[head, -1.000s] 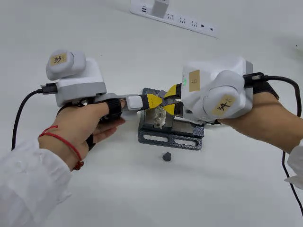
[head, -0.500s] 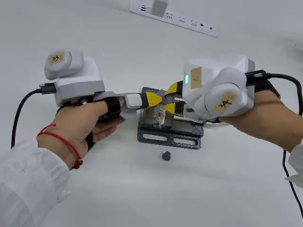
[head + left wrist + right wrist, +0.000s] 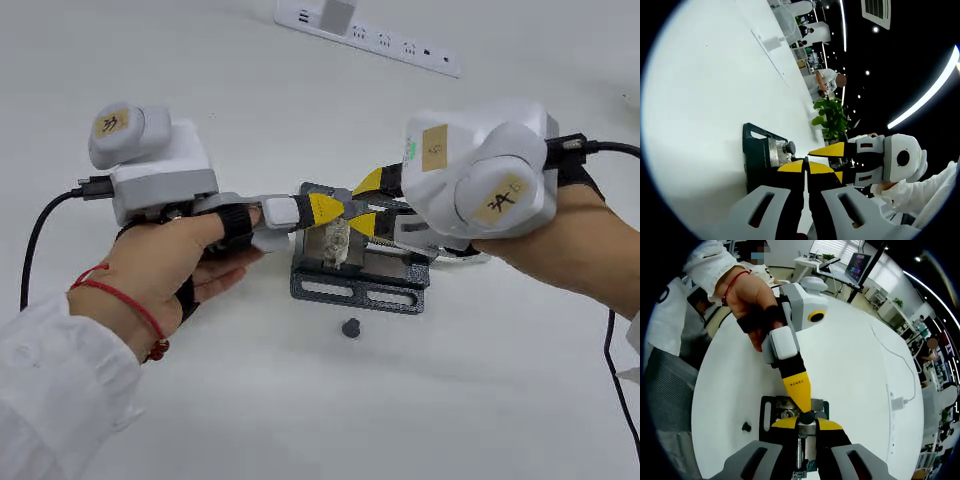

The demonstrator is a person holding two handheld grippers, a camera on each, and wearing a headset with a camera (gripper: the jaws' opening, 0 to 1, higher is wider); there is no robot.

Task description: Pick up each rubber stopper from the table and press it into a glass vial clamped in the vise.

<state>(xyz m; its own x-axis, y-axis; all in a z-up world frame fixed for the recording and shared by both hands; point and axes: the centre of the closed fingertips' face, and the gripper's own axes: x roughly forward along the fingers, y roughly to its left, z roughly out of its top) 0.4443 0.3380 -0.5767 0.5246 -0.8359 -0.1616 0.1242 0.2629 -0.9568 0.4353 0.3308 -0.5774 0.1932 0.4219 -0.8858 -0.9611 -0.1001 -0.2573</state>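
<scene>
1. Left claw (image 3: pixel 806 167) is pressed together on nothing, its tip right next to the stopper (image 3: pixel 790 147) sitting in the mouth of the vial (image 3: pixel 337 243).
2. Right claw (image 3: pixel 806 424) is spread, one jaw on either side of the vial top, gripping nothing as far as I can see.
3. Vial stands upright in the vise (image 3: pixel 355 288), so imo the push goes straight down its long axis.
4. Count: one vial, one vise, two stoppers. The loose stopper (image 3: pixel 350 328) lies on the counter (image 3: pixel 300 410) just in front of the vise, roughly midway between my hands.
</scene>
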